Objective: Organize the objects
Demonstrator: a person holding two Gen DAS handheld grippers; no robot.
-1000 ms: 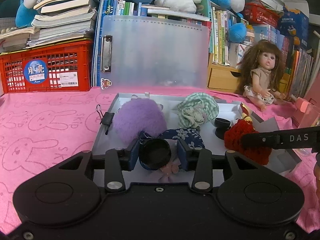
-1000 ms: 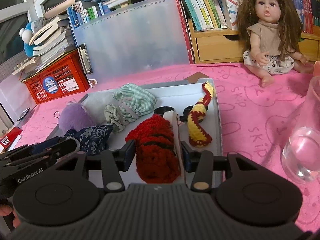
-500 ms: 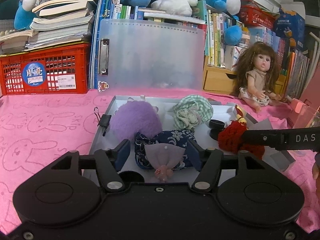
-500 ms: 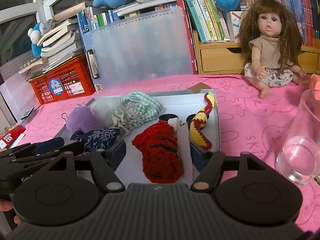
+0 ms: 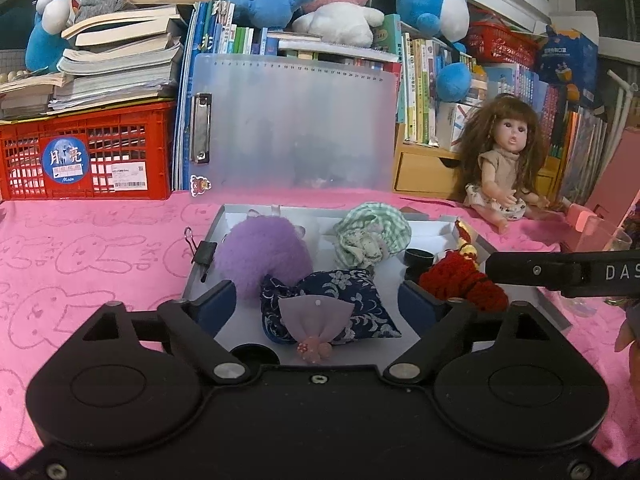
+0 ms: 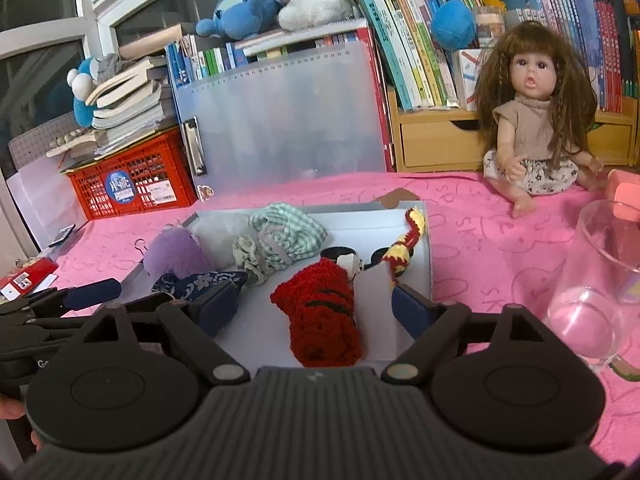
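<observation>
A shallow grey tray (image 5: 197,276) on the pink cloth holds soft items. My left gripper (image 5: 318,304) hangs over its near edge, jaws opening wide. Between the fingers lie a blue floral pouch (image 5: 340,298) and a lilac sachet (image 5: 316,316), untouched by the pads. A black round lid (image 5: 254,354) lies just under the gripper's base. My right gripper (image 6: 316,306) is opening too, and a red crochet piece (image 6: 320,312) lies loose between its fingers. Further in are a purple pompom (image 5: 264,256), a green checked cloth (image 5: 372,232) and a red-yellow crochet strip (image 6: 404,244).
A drinking glass (image 6: 596,288) stands on the cloth close to the right of my right gripper. A doll (image 6: 532,120) sits at the back right. A translucent clipboard (image 5: 292,128) and a red crate (image 5: 84,156) stand behind the tray. A binder clip (image 5: 204,254) lies at its left edge.
Both grippers opened. The left one let go of the black round lid, which now lies under its base. The right one released the red crochet piece and drew back slightly.
</observation>
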